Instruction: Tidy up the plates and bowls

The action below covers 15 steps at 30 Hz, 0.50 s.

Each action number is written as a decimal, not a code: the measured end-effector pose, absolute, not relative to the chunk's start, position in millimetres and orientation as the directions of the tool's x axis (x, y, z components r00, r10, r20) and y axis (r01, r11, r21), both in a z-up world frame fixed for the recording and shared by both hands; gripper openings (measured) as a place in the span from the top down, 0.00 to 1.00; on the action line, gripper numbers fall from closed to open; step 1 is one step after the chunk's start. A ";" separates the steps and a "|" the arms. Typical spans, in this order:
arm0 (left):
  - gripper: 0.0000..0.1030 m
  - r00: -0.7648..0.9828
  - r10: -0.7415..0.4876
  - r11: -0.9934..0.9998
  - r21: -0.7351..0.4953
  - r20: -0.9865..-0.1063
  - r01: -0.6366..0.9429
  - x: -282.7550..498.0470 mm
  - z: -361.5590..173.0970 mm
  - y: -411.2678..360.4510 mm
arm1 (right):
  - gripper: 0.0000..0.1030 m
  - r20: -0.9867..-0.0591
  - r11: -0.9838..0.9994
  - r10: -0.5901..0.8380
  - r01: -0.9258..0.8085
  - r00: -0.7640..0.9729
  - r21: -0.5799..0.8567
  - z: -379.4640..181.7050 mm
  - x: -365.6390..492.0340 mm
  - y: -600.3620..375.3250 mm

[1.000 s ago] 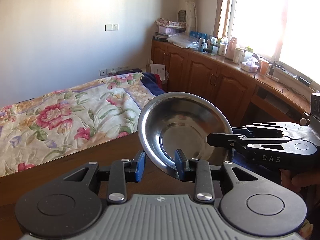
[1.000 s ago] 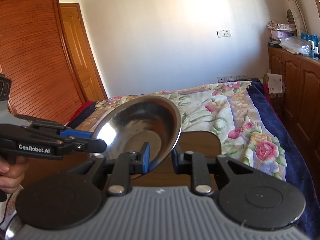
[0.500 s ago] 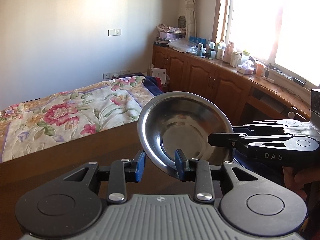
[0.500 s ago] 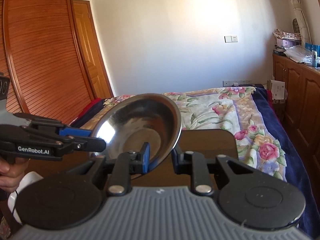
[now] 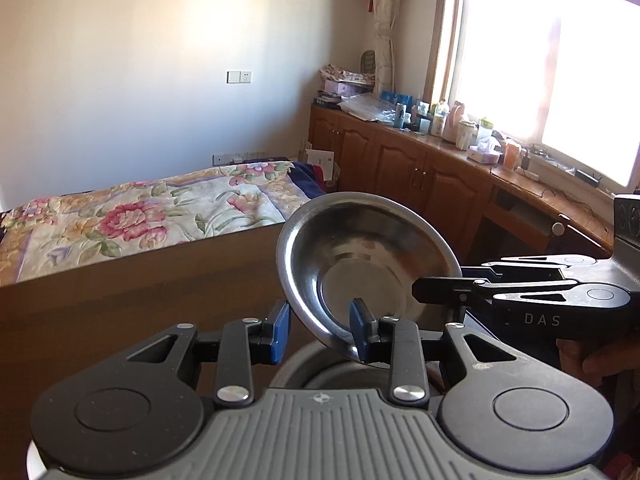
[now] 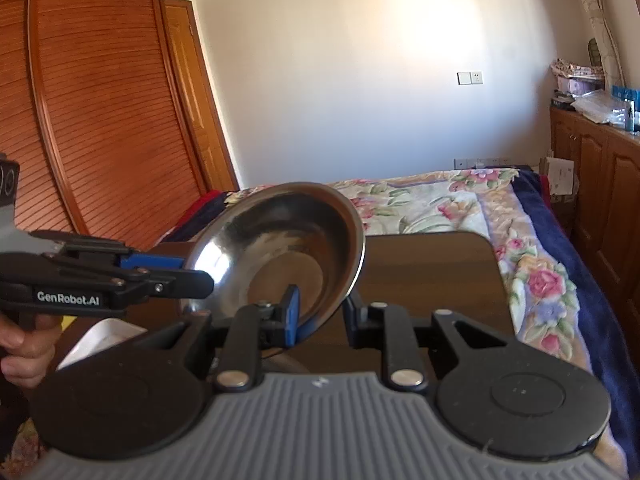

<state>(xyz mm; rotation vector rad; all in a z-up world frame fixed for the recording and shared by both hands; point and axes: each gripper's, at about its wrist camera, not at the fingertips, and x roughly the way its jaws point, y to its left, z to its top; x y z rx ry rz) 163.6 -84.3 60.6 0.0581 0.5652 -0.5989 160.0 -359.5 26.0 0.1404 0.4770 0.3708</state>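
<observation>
Both my hands have carried the steel bowl (image 5: pixel 370 264) sideways since a second ago, and a second metal dish (image 5: pixel 320 368) now shows under my left gripper (image 5: pixel 320 330). Shiny, tilted, hollow facing me, the bowl hangs above the brown table (image 6: pixel 432 264), whose far edge meets the floral bed (image 6: pixel 460 208). My right gripper (image 6: pixel 322 312) clenches its near rim; my left gripper's right pad touches the rim, left pad apart.

Dark wooden table (image 6: pixel 432 264) across the middle of both views.
A grey metal bowl (image 5: pixel 304 368) sits on it at lower centre of the left wrist view; a white dish (image 6: pixel 100 338) lies at lower left of the right wrist view.
</observation>
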 end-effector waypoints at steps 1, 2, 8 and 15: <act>0.67 0.682 -0.517 0.831 -0.110 -0.517 0.546 158.3 59.1 -82.6 | 0.75 -0.420 0.923 0.382 -0.319 0.823 0.215 25.6 156.1 -357.7; 0.67 0.687 -0.514 0.833 -0.107 -0.514 0.543 153.7 57.8 -80.9 | 0.75 -0.420 0.922 0.384 -0.321 0.822 0.215 24.9 152.6 -355.8; 0.67 0.723 -0.487 0.852 -0.087 -0.490 0.516 125.0 42.9 -74.8 | 0.75 -0.406 0.911 0.409 -0.338 0.817 0.237 16.6 134.3 -348.4; 0.67 0.740 -0.486 0.861 -0.109 -0.465 0.497 103.7 25.1 -64.4 | 0.75 -0.380 0.894 0.437 -0.347 0.815 0.283 -0.3 119.1 -343.2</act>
